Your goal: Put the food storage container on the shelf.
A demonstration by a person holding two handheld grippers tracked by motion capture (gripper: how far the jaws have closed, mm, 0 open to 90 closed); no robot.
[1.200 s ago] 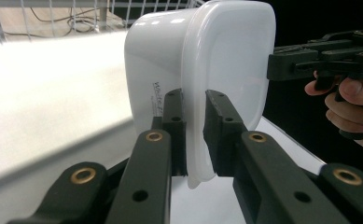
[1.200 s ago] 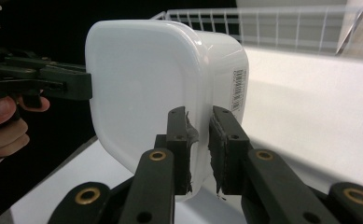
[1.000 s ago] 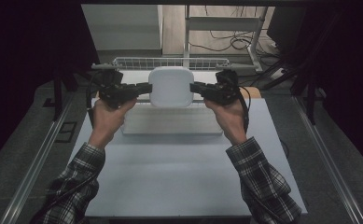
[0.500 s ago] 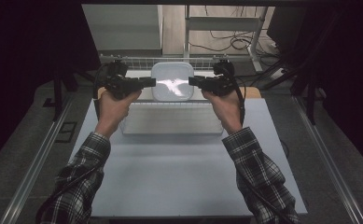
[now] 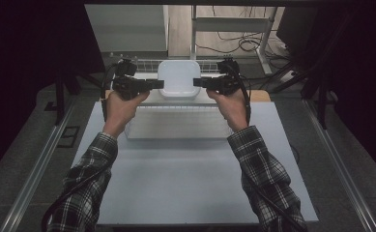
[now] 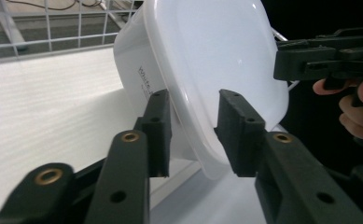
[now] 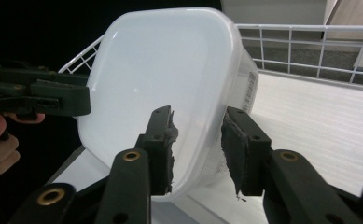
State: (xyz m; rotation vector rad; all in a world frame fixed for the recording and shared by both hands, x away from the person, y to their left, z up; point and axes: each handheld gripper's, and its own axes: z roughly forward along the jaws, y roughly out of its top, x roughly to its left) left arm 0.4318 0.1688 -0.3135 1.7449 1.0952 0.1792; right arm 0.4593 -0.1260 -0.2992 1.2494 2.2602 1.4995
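ok, white lidded container (image 5: 178, 79) sits at the far table edge, against the wire basket (image 5: 209, 64), looks tilted. left gripper (image 5: 159, 84) and right gripper (image 5: 198, 82) straddle its rim; jaws have just been opening, pads apparently off the plastic, rim between them. back both out level and together so neither pad snags and tips it.

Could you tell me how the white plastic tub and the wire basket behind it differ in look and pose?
The white plastic tub has solid, smooth, glossy walls; the wire basket is an open grid you can see through. The tub stands tipped on its side, its opening facing the person; the basket sits level with low upright sides. The tub's rim lies between both grippers' jaws; the basket is untouched. Both are white.
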